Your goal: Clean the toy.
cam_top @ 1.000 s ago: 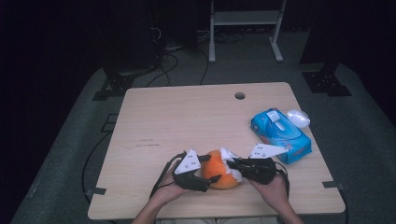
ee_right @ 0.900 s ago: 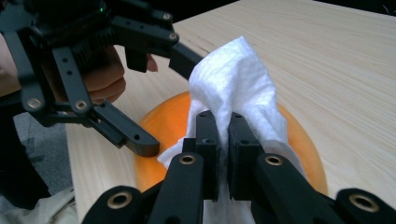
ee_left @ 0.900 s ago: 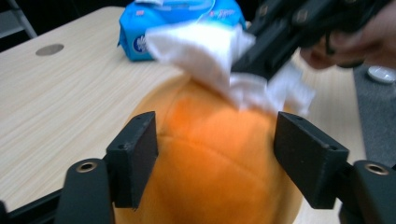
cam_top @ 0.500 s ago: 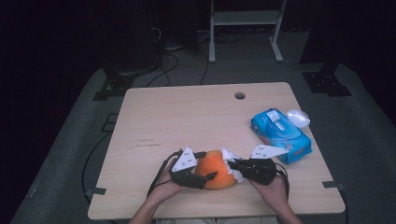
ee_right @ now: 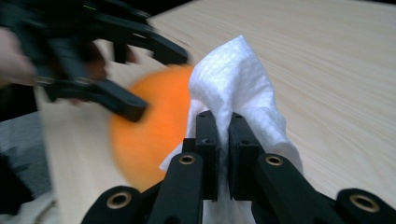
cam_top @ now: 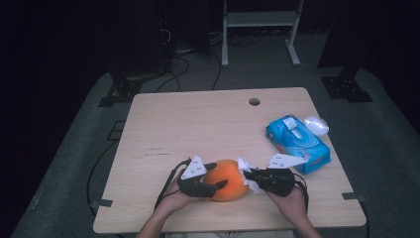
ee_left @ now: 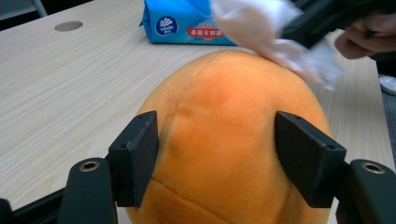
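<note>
The left gripper (cam_top: 214, 182) is showing black jaws with flat, squared pads (ee_left: 140, 156), each arm carrying a brass-ringed screw hole behind its pad. A grey three-cornered plate dotted with small holes is sitting on top of it, and a black cable is trailing from its rear. The right gripper (ee_right: 223, 122) is wearing the same black arms, brass-ringed holes and grey plate. Both forearms are showing no sleeves.

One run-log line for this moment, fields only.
left hand-held gripper: closing around orange fruit | right hand-held gripper: shut on white wipe, at fruit | wipe pack: table's right
</note>
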Demonstrator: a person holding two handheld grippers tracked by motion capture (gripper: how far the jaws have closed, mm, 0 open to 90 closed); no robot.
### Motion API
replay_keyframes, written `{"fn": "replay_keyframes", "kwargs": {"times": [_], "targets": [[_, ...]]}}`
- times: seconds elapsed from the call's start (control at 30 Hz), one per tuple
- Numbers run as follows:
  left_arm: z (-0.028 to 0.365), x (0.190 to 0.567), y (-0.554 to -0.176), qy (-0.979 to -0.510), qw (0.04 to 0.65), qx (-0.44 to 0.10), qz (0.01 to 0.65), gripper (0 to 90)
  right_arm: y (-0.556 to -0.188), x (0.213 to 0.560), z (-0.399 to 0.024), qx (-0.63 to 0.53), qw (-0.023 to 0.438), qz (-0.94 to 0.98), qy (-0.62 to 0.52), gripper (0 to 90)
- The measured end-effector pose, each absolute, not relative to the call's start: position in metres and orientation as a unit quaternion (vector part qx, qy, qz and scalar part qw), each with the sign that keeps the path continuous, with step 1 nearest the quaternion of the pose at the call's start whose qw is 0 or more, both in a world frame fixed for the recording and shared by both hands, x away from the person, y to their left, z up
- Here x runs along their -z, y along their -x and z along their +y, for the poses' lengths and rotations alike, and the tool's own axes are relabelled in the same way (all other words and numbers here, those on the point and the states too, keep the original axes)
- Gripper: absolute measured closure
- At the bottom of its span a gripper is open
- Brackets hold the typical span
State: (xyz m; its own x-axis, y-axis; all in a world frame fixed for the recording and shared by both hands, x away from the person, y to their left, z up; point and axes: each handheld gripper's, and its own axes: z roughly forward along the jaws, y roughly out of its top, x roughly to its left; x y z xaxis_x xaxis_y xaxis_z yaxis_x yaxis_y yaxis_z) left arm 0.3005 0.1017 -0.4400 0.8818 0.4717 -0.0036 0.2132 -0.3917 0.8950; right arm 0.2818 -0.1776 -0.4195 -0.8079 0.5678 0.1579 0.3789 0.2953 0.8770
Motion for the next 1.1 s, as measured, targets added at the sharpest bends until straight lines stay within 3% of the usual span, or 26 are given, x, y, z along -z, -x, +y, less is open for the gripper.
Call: {"fn": "replay_keyframes", "kwargs": {"times": [0.1, 0.33, 0.57, 0.83, 1.1], "targets": [[0.104, 0.44, -0.301, -0.824, 0.512, -0.122, 0.211, 32.2, -0.278, 0.419, -0.169, -0.507, 0.099, 0.81, -0.279, 83.7], [0.108, 0.441, -0.302, -0.821, 0.514, -0.118, 0.22, 32.2, -0.297, 0.441, -0.195, -0.476, 0.093, 0.803, -0.348, 83.7], [0.109, 0.442, -0.303, -0.819, 0.516, -0.117, 0.222, 32.2, -0.287, 0.421, -0.184, -0.516, 0.088, 0.794, -0.309, 83.6], [0.109, 0.442, -0.302, -0.82, 0.514, -0.119, 0.22, 32.2, -0.297, 0.446, -0.194, -0.492, 0.073, 0.794, -0.349, 83.6], [0.111, 0.442, -0.304, -0.82, 0.515, -0.115, 0.223, 32.1, -0.291, 0.431, -0.187, -0.513, 0.076, 0.789, -0.329, 83.5]]}}
